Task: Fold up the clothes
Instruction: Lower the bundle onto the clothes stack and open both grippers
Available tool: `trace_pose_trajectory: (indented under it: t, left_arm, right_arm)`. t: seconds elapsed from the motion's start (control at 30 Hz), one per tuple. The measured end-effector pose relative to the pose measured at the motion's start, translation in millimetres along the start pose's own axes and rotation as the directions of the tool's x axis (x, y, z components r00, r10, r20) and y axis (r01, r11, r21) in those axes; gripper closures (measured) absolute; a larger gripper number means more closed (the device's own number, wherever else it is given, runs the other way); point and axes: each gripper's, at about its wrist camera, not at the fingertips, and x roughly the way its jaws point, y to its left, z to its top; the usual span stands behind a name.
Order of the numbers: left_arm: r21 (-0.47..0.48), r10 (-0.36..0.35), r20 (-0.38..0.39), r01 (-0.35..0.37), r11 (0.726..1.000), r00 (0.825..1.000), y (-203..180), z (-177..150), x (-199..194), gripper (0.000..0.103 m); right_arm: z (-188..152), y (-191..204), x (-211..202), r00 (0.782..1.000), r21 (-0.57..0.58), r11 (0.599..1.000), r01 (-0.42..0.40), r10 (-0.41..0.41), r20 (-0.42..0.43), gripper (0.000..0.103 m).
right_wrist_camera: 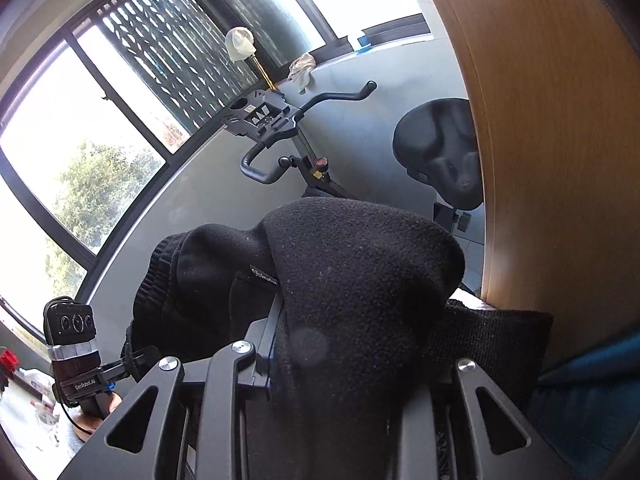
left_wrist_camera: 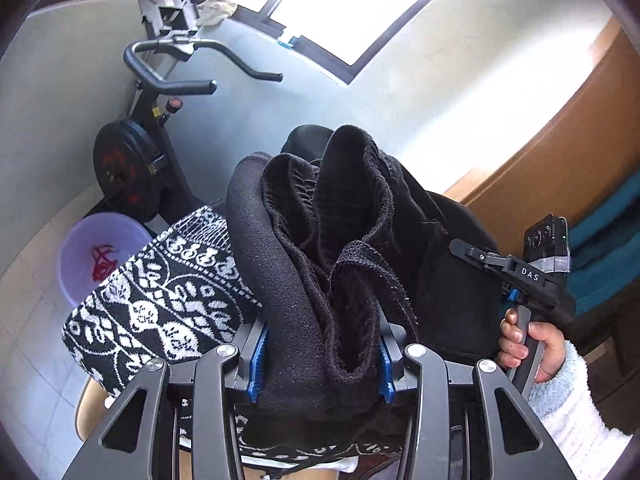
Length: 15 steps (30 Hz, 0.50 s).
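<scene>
A black knit garment (left_wrist_camera: 340,248) is held up in the air between both grippers. My left gripper (left_wrist_camera: 320,360) is shut on a bunched fold of it, its blue pads (left_wrist_camera: 258,354) pressing the cloth from both sides. A black-and-white patterned knit part (left_wrist_camera: 160,300) hangs to the left. My right gripper (right_wrist_camera: 352,352) is shut on another thick fold of the black garment (right_wrist_camera: 360,272), which hides its fingertips. The right gripper also shows in the left wrist view (left_wrist_camera: 520,276), held by a hand in a white fleece sleeve. The left gripper shows at the lower left of the right wrist view (right_wrist_camera: 120,364).
An exercise bike (left_wrist_camera: 160,120) stands against the grey wall, also in the right wrist view (right_wrist_camera: 304,128). A lilac basin (left_wrist_camera: 96,256) sits on the tiled floor. A wooden panel (right_wrist_camera: 540,120) is close on the right, with teal cloth (right_wrist_camera: 592,400) below. Windows are behind.
</scene>
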Motion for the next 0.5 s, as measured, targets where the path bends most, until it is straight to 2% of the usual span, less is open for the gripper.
trace_pose_trajectory:
  t: [0.07,0.1,0.13,0.2,0.23,0.27,0.33,0.4,0.5]
  left_arm:
    - [-0.056,0.008,-0.014,-0.009,0.998,1.0,23.9,-3.7,18.7,0.055]
    - [-0.09,0.012,-0.023,-0.014,0.996,1.0,34.6,-5.6,26.1,0.048]
    - [-0.122,0.009,-0.032,-0.013,0.992,0.999,43.5,-6.8,31.2,0.042]
    - [-0.154,-0.003,-0.046,-0.004,0.988,0.999,49.1,-4.7,31.2,0.037]
    - [-0.144,0.006,-0.055,-0.014,0.989,0.998,47.5,-2.9,29.5,0.028]
    - [-0.125,0.029,-0.067,-0.037,0.991,0.997,44.8,-0.7,27.5,0.024]
    - [-0.079,0.066,-0.086,-0.073,0.994,0.994,36.9,3.4,20.6,0.024]
    - [-0.017,0.121,-0.077,-0.123,0.992,0.99,27.1,7.1,5.8,0.024]
    - [0.011,0.18,0.006,-0.18,0.984,0.984,22.8,14.0,-32.4,0.024]
  right_arm:
    - [-0.1,-12.3,12.6,1.0,-0.005,1.0,0.008,-0.008,0.014,0.073]
    - [2.0,-20.3,20.2,1.0,0.008,1.0,0.002,-0.002,0.024,0.07]
    - [1.0,-28.1,26.4,0.999,0.032,0.999,-0.013,0.012,0.033,0.065]
    - [2.1,-34.9,34.1,0.999,0.049,0.999,-0.01,0.008,0.034,0.056]
    - [1.7,-36.7,36.5,0.999,0.054,0.999,-0.003,0.002,0.034,0.046]
    - [2.5,-38.6,35.4,0.999,0.066,0.998,0.0,-0.002,0.032,0.04]
    - [3.5,-41.2,31.9,1.0,0.092,0.996,0.008,-0.011,0.022,0.028]
    - [6.8,-41.3,21.5,0.999,0.116,0.993,0.038,-0.041,0.019,0.024]
    - [11.1,-28.8,-25.2,0.988,0.093,0.994,0.063,-0.075,0.132,0.017]
